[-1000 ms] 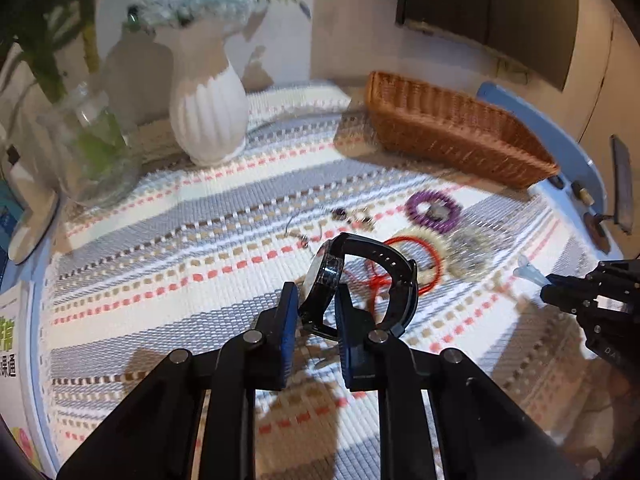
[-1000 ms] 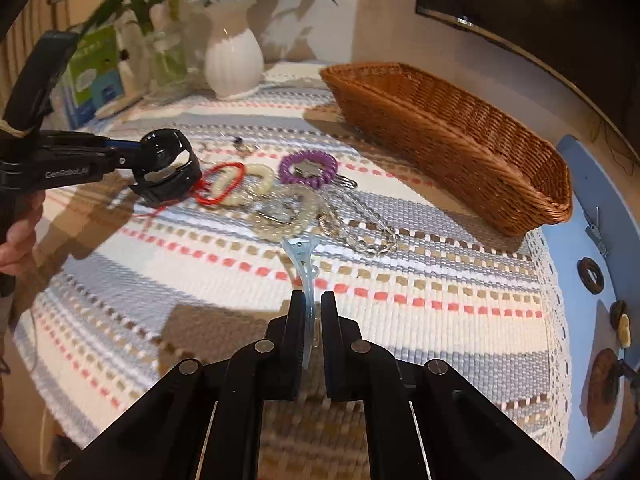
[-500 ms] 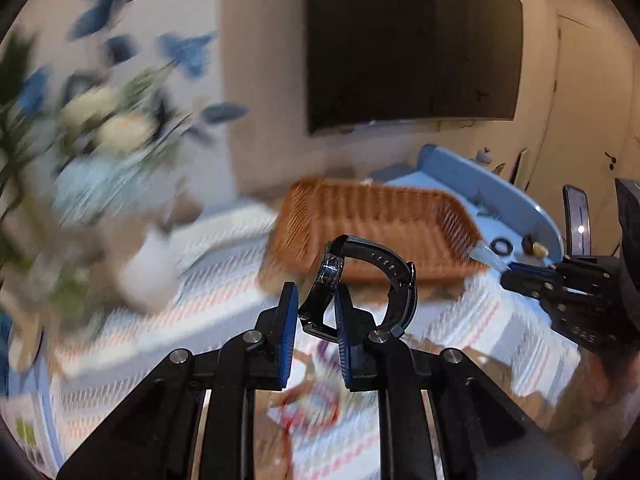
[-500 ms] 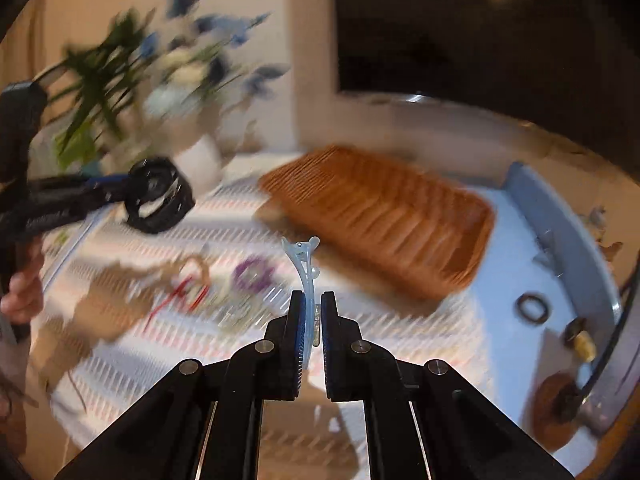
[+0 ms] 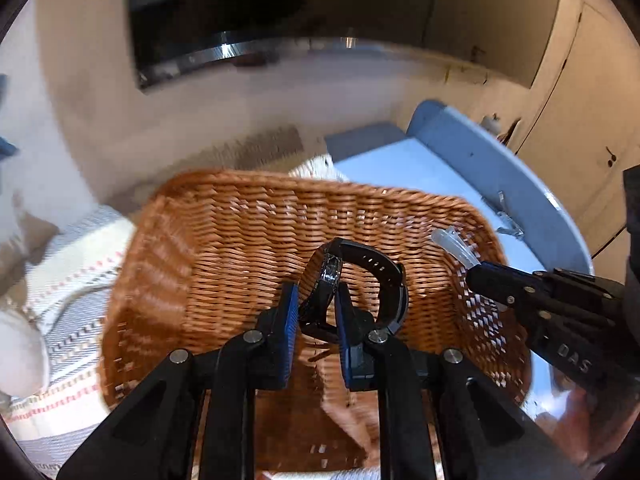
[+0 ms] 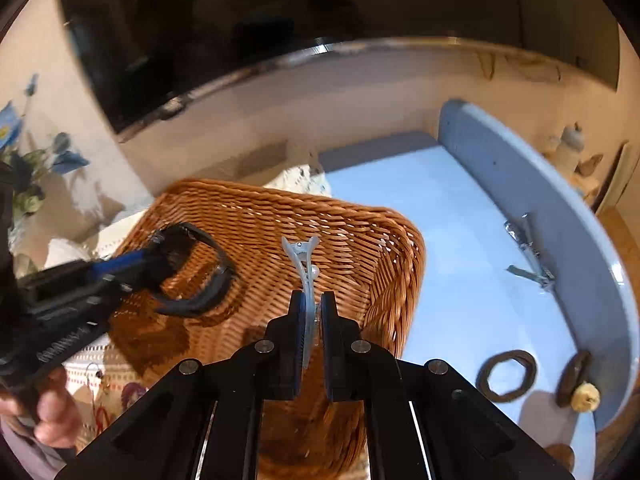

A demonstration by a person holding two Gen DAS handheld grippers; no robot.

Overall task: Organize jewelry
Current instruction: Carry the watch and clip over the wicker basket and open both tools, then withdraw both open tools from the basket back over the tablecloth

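My left gripper (image 5: 317,300) is shut on a black wristwatch (image 5: 360,280), held by its case above the inside of the wicker basket (image 5: 224,240). In the right wrist view the same watch (image 6: 196,272) hangs over the basket's (image 6: 360,240) left half, with the left gripper (image 6: 160,256) coming in from the left. My right gripper (image 6: 311,300) is shut on a pale blue hair clip (image 6: 304,264), upright over the basket's right part. In the left wrist view the clip (image 5: 454,246) pokes out of the right gripper (image 5: 476,272) at the basket's right rim.
The basket rests on a striped woven cloth (image 5: 68,264). To its right lies a light blue tabletop (image 6: 460,240) with a metal clip (image 6: 528,252), a dark ring (image 6: 506,374) and small round items. More jewelry (image 6: 120,396) lies on the cloth at lower left. A hand (image 6: 52,412) holds the left gripper.
Both grippers have swept from above the cloth and its jewelry to above the basket, carrying the watch and the hair clip. Their grips are unchanged.
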